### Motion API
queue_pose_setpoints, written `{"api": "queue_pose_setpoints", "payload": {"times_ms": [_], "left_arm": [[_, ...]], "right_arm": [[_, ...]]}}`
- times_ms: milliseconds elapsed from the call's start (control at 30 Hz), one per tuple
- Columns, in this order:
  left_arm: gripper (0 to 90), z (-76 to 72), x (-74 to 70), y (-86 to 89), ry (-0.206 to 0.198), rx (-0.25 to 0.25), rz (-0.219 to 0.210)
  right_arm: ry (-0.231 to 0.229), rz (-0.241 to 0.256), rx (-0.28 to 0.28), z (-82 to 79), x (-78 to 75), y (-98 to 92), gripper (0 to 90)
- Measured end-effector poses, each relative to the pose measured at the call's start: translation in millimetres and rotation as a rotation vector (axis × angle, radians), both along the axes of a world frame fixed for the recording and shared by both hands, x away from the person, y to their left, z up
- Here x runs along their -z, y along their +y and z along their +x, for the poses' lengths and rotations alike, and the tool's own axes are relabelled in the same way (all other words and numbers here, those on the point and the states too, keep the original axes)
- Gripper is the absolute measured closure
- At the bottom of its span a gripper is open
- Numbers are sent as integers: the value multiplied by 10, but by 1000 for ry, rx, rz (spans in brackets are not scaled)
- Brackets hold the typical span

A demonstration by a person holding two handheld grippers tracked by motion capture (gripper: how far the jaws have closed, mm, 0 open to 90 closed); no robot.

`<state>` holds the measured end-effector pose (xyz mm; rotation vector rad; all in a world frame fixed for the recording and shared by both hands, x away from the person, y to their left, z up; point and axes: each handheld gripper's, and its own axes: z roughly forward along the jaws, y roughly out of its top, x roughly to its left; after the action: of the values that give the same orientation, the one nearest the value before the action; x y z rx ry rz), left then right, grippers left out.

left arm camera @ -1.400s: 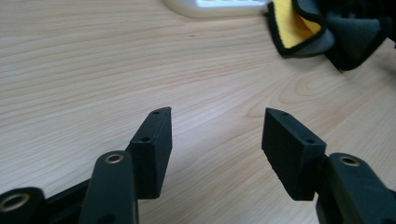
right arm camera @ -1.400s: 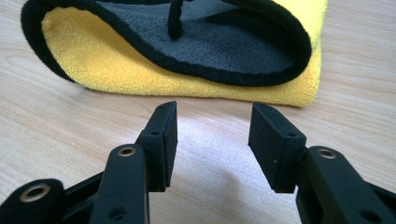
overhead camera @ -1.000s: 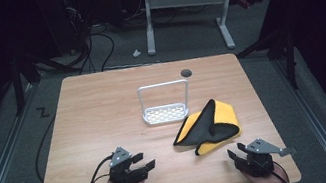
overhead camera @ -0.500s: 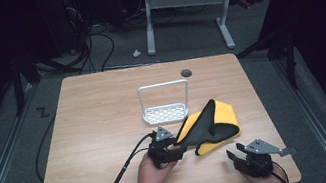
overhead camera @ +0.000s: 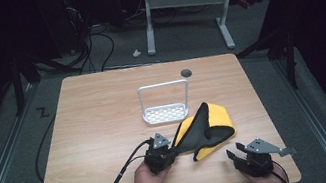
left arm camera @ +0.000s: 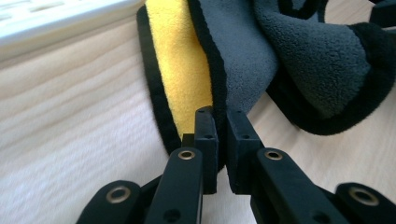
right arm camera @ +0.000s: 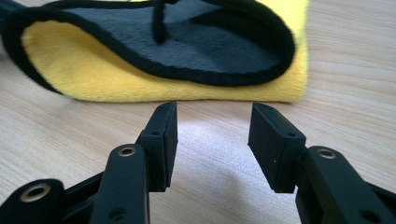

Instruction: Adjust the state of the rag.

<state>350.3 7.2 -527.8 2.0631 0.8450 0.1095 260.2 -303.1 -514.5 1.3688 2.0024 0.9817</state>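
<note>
Left gripper view has the left gripper [left arm camera: 222, 144] pinching the black-bound hem of the cloth [left arm camera: 299, 56]; fleecy, grey one side, yellow the other, it lies folded near the surface's [overhead camera: 96, 128] front edge, right of centre; likely light, limp, best held by that hem; right gripper [right arm camera: 212, 140] spread, empty.

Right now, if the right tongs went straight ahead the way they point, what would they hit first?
Most likely the folded yellow and grey cloth: it lies on the table right ahead of the open right tongs, with bare wood between them. How far is hard to judge.
</note>
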Motion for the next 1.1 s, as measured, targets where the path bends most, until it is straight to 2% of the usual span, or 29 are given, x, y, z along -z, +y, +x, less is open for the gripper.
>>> {"api": "queue_pose_setpoints", "payload": {"times_ms": [267, 567, 667, 733, 800, 867, 967, 1033, 1100], "left_arm": [[852, -210, -21, 295, -14, -3, -16], [848, -503, -92, 826, -48, -38, -8], [848, -585, -69, 993, -51, -62, -7], [848, -621, -30, 1075, -37, -74, -28], [848, -625, 4, 1087, -13, -76, -41], [847, -632, -6, 1044, -19, -63, -31], [846, -675, -34, 957, -33, -27, -29], [844, -705, -30, 903, -39, -7, -15], [843, -723, -10, 873, -35, 2, -10]], "right_arm": [[4, -5, -6, -2, 11, 20, 529], [7, -11, -11, -5, 10, 59, 529], [2, -14, -24, 0, 8, 103, 529], [-2, -13, -32, 3, 2, 145, 529], [-3, -8, -37, 1, -13, 178, 528], [-17, 11, -60, -13, -65, 275, 526], [-43, 17, -114, -40, -161, 501, 519], [-56, -4, -156, -44, -217, 672, 510], [-67, -1, -195, -43, -280, 826, 500]]}}
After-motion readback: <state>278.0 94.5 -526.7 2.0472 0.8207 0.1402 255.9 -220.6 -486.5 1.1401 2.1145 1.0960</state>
